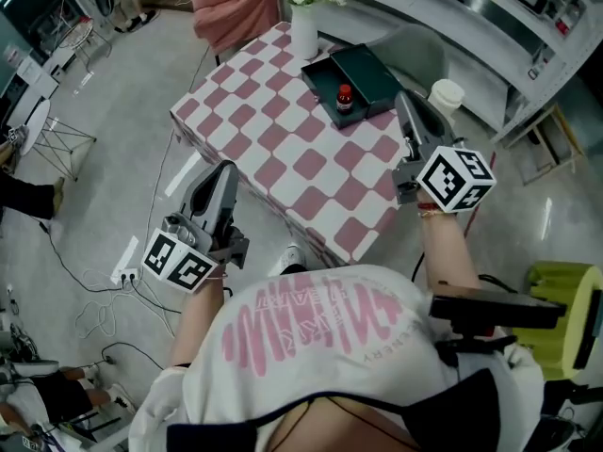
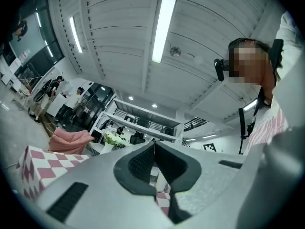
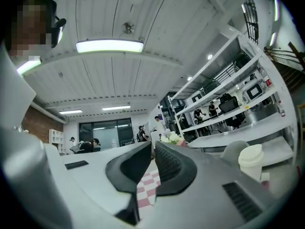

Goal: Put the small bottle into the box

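The small bottle point(image 1: 345, 98), dark with a red cap, stands upright inside the dark green box point(image 1: 369, 67) at the far side of the pink-and-white checked table point(image 1: 283, 149). My right gripper point(image 1: 403, 98) hovers at the table's right edge, just right of the box, with its jaws together and nothing between them point(image 3: 153, 143). My left gripper point(image 1: 226, 168) hangs off the table's near left edge, above the floor. Its jaws meet at the tips and are empty point(image 2: 154, 143). Both gripper views look upward at the ceiling.
A white vase point(image 1: 303, 28) of flowers stands behind the box. A paper cup with a lid point(image 1: 446, 95) sits on a grey seat to the right of the table. Beyond the table is a pink armchair point(image 1: 236, 8). Cables lie on the floor at left.
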{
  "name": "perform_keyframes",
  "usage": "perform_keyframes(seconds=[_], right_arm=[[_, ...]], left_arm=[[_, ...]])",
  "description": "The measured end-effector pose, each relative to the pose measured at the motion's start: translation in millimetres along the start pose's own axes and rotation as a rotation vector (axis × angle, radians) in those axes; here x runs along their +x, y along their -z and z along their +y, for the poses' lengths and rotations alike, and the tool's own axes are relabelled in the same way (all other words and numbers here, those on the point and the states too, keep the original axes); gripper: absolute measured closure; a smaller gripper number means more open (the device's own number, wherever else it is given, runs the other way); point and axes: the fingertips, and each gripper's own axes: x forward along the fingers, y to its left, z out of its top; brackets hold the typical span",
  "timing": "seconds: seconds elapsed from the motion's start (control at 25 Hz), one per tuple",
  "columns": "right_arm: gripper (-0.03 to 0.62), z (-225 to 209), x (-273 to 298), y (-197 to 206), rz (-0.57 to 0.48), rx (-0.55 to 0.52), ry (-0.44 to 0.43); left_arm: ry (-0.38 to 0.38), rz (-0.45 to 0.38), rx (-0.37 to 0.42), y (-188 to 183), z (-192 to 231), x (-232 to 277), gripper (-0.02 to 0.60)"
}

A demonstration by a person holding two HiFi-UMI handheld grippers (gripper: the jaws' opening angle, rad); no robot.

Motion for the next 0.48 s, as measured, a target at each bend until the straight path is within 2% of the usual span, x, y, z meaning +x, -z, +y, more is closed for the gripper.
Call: perform_keyframes(seconds=[0.28, 0.48], right_arm=[[0.574, 3.3, -66.3, -5.2, -0.008, 0.017, 0.019], [0.580, -8.2, -106.6, 4.0, 0.016, 0.032, 0.055]], left_arm=[[0.059, 0.000, -0.037, 17.3, -49.6, 8.4, 0.572], [0.055, 0.000, -0.075, 31.8, -68.8, 10.6, 0.572]])
